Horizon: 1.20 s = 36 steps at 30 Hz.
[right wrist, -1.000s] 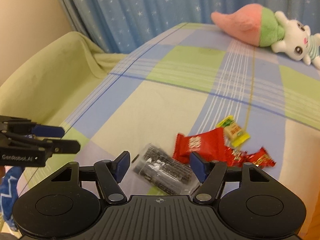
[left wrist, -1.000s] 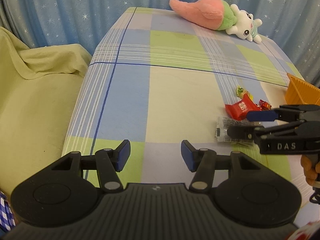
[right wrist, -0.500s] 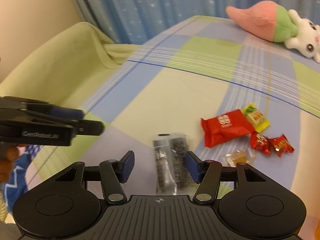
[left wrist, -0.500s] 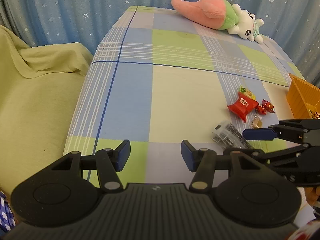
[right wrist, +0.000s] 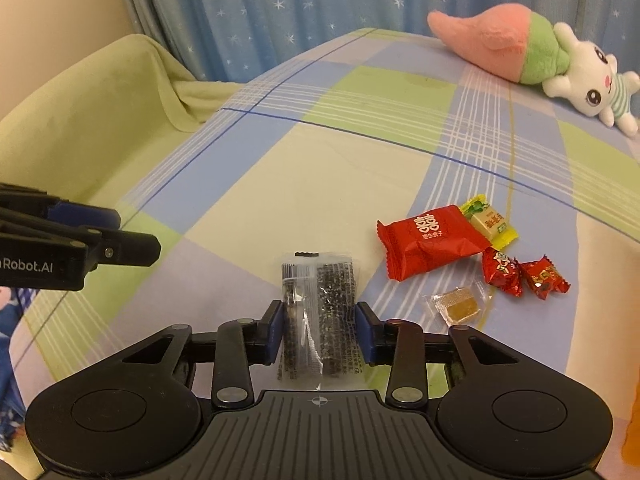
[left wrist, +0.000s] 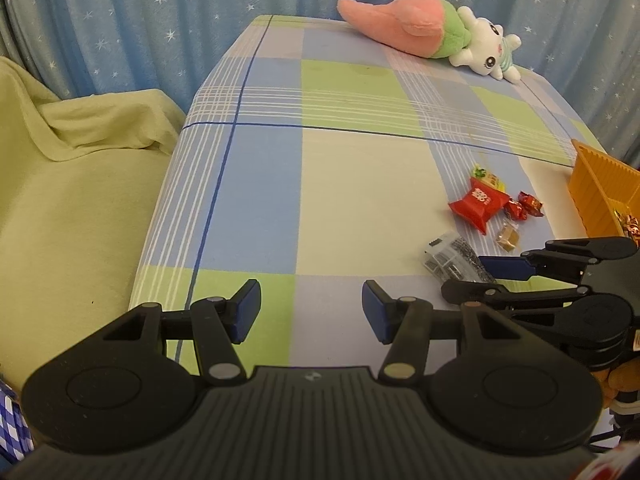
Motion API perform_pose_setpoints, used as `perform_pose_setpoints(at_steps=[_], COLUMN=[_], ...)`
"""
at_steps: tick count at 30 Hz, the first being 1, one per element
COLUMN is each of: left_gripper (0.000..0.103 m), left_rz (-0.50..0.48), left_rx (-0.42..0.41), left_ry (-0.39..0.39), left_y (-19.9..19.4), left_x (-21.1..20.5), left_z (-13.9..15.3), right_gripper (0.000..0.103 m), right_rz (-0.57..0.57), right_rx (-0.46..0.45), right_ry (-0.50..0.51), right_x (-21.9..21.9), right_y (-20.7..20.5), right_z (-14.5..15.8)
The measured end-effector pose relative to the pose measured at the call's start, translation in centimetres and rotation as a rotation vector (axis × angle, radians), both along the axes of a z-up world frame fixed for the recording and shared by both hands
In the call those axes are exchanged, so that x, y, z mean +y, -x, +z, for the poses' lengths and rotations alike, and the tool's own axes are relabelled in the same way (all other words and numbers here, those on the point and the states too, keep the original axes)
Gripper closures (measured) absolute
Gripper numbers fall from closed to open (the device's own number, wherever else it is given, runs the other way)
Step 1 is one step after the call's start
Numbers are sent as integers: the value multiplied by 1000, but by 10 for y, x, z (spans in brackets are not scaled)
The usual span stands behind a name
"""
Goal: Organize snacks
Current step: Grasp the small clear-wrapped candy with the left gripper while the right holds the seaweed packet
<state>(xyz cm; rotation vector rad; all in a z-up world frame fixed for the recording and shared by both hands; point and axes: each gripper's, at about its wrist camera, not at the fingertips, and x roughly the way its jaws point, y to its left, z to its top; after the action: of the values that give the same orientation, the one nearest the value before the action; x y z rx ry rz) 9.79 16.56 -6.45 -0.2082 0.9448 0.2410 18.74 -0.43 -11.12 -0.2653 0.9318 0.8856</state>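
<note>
**Right hand-held gripper closing on clear snack packet**

The right hand-held gripper [right wrist: 319, 330] is closing; a clear packet of dark snack [right wrist: 319, 312] lies flat on the checked tabletop [right wrist: 340, 168] between its blue pads, which sit at the packet's edges. The left hand-held gripper [left wrist: 311, 306] hangs spread with nothing between its pads. A red packet [right wrist: 430, 246], two red candies [right wrist: 524, 276] and an amber candy [right wrist: 458, 303] lie near. An orange basket [left wrist: 600, 192] stands at the right edge.

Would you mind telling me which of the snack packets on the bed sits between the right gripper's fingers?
It is the clear packet with dark contents. The right gripper is closing on it, while the red packet and small candies lie untouched to the side.
</note>
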Motion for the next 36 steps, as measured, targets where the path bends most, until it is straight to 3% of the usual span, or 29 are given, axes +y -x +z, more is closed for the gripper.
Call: perform_pose_setpoints(at_steps=[8,27,36], left_gripper=[50,52,64], left_rz=[-74,-407,-493], left_rx=[-20,-64,-45], left_ry=[1,13,-34], left_y=[-4,-57,-85], left_x=[-20,-119,-140], left_z=[3,-1,-16], right_gripper=[66,66,66], right_rz=[-96,-461,-544], right_rx=[16,18,14], right_ry=[-68,-152,-156], right_x=[-32,-172,-207], right_y=[4,15,21], right_z=[21,81,87])
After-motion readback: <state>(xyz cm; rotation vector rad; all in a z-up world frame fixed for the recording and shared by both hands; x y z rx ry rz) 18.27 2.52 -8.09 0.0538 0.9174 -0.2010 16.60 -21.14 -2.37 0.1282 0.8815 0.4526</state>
